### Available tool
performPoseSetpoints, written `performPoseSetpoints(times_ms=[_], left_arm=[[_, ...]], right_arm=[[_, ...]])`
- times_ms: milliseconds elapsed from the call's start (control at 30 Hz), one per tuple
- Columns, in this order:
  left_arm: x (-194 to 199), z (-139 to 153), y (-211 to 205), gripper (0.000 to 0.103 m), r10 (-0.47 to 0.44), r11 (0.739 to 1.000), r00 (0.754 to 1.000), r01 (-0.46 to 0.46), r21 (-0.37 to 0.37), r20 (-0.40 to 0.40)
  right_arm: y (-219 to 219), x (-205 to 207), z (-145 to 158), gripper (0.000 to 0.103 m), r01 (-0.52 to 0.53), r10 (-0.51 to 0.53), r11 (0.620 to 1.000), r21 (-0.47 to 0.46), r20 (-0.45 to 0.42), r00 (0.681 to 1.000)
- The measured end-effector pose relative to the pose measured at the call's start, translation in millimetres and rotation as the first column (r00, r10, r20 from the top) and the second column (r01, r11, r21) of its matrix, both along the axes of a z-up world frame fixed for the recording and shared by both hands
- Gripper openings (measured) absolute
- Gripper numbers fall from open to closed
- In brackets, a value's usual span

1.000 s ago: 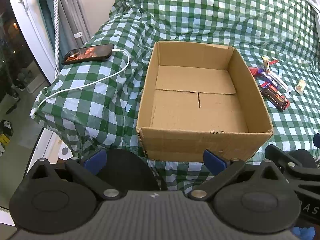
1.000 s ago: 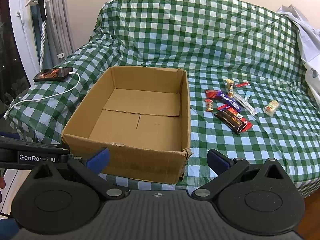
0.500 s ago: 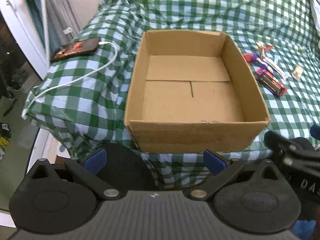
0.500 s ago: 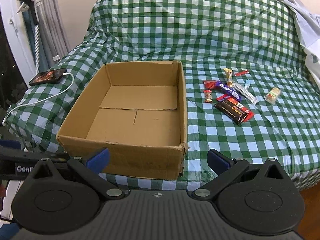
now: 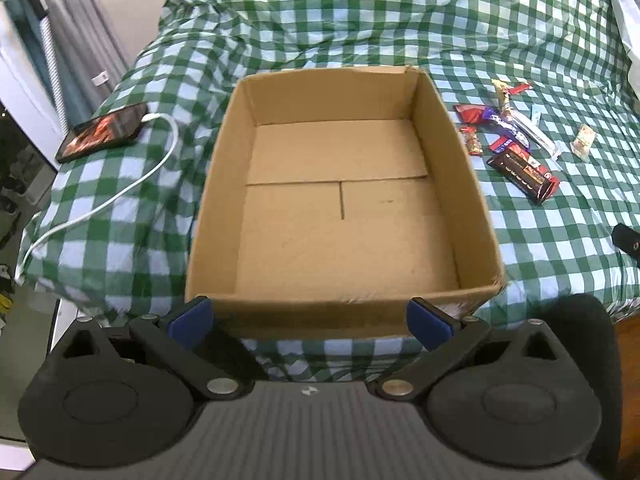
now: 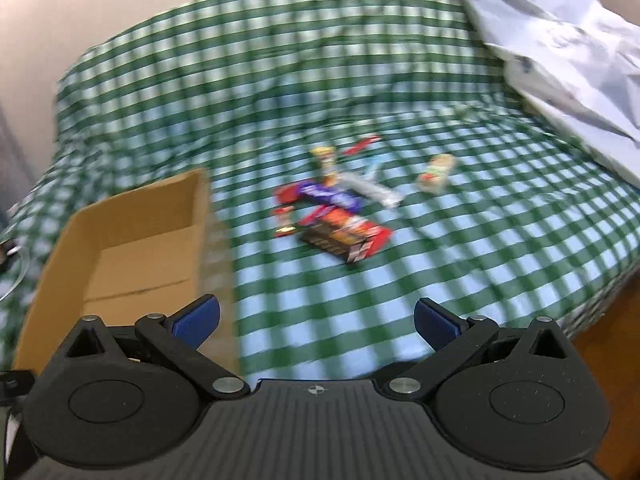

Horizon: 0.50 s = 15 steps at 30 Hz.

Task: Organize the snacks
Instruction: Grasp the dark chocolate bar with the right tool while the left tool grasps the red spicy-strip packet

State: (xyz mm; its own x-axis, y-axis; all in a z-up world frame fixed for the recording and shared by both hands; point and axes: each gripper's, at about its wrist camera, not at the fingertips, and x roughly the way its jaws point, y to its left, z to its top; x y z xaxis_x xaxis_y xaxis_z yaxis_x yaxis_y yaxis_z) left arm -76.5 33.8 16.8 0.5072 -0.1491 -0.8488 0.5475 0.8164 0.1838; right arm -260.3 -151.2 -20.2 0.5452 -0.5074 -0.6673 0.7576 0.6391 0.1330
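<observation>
An open, empty cardboard box (image 5: 344, 216) sits on a green checked bed cover; it also shows in the right wrist view (image 6: 132, 236), at the left. A cluster of wrapped snacks lies to its right: a dark chocolate bar (image 5: 522, 170) (image 6: 344, 236), a purple bar (image 5: 506, 124) (image 6: 330, 196), a small red candy (image 5: 472, 142), a pale wrapped snack (image 5: 584, 142) (image 6: 436, 172). My left gripper (image 5: 310, 320) is open and empty, at the box's near wall. My right gripper (image 6: 316, 320) is open and empty, short of the snacks. The right wrist view is blurred.
A phone (image 5: 102, 130) on a white charging cable (image 5: 120, 192) lies on the bed's left edge. A pale sheet (image 6: 560, 52) is heaped at the back right. The bed's near edge drops to a wooden floor (image 6: 616, 344) at right.
My left gripper has moved in over the box's near wall. My right gripper has swung right and forward towards the snacks, so the box slid to the left of its view.
</observation>
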Motion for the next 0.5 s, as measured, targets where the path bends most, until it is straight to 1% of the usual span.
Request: performPoseSetpoints(times_ms=[100, 167, 233, 300, 367, 500], left_arm=[[7.7, 1.5, -20.1, 0.103, -0.001, 1.0, 1.0, 0.001, 0.008, -0.006], [14.4, 2.6, -32.4, 0.103, 0.005, 1.0, 1.0, -0.005, 0.014, -0.007], [21.7, 2.8, -44.6, 0.103, 0.014, 1.0, 1.0, -0.014, 0.027, -0.006], [28.7, 2.6, -55.4, 0.103, 0.027, 0.999, 1.0, -0.027, 0.038, -0.005], [36.0, 1.9, -64.1, 0.103, 0.04, 0.998, 0.999, -0.04, 0.042, -0.01], [47.1, -1.6, -77.1, 0.103, 0.062, 0.996, 0.998, -0.061, 0.061, -0.021]], right_arm=[[-44.5, 2.9, -21.9, 0.103, 0.004, -0.004, 1.0, 0.005, 0.011, 1.0], [-77.3, 15.3, -40.2, 0.103, -0.022, 0.022, 1.0, 0.0, -0.001, 1.0], [-108.3, 33.7, -61.1, 0.103, -0.052, 0.051, 0.998, -0.02, -0.024, 0.998], [-133.1, 56.5, -81.1, 0.103, -0.101, 0.098, 0.994, -0.039, -0.068, 0.993], [-154.8, 86.3, -102.2, 0.102, -0.179, 0.173, 0.983, -0.039, -0.12, 0.978], [-173.4, 142.2, -134.4, 0.102, -0.307, 0.294, 0.951, -0.049, -0.175, 0.94]])
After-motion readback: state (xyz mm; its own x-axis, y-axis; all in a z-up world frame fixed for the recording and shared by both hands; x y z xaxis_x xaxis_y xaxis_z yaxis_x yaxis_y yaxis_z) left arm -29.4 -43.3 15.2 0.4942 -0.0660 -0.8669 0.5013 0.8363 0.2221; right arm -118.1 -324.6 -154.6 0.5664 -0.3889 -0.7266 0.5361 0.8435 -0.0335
